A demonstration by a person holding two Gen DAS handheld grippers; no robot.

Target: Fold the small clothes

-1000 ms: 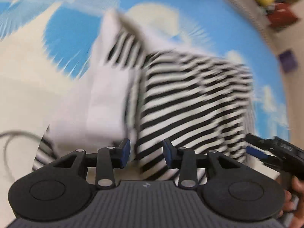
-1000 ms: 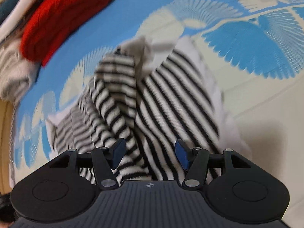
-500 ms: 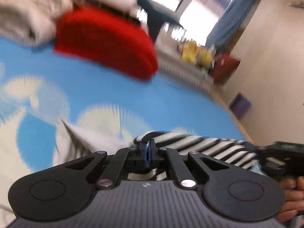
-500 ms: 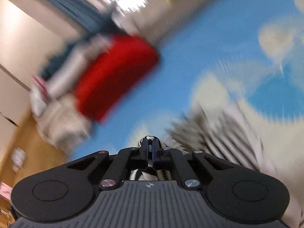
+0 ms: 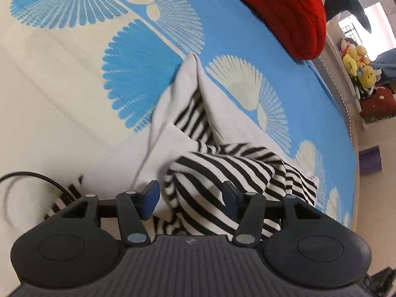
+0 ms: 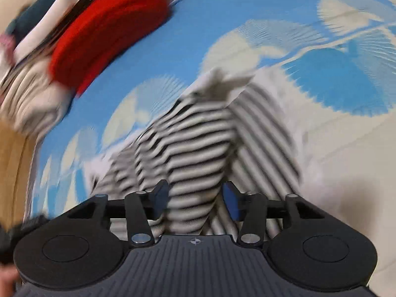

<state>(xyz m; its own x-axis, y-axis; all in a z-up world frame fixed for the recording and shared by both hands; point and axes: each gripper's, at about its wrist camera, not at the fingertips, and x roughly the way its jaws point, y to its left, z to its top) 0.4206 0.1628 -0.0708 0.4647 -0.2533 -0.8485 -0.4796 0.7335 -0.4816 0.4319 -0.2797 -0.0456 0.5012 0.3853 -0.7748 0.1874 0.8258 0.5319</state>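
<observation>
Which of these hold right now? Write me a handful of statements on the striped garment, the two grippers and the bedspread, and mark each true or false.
1. The striped garment lies bunched on the blue and cream bedspread. True.
2. The left gripper is clamped shut on the cloth. False: its jaws have just been opening and stand apart, with the garment in the gap between them.
3. The right gripper is open. True; its jaws have just been opening too.
4. The red cushion sits on top of the garment. False: it lies apart, beyond it.
5. The garment has green stripes. False: black and white.

Red cushion (image 5: 292,12), yellow plush toys (image 5: 358,64), perhaps, beside blue fan-patterned sheet (image 5: 138,69).
</observation>
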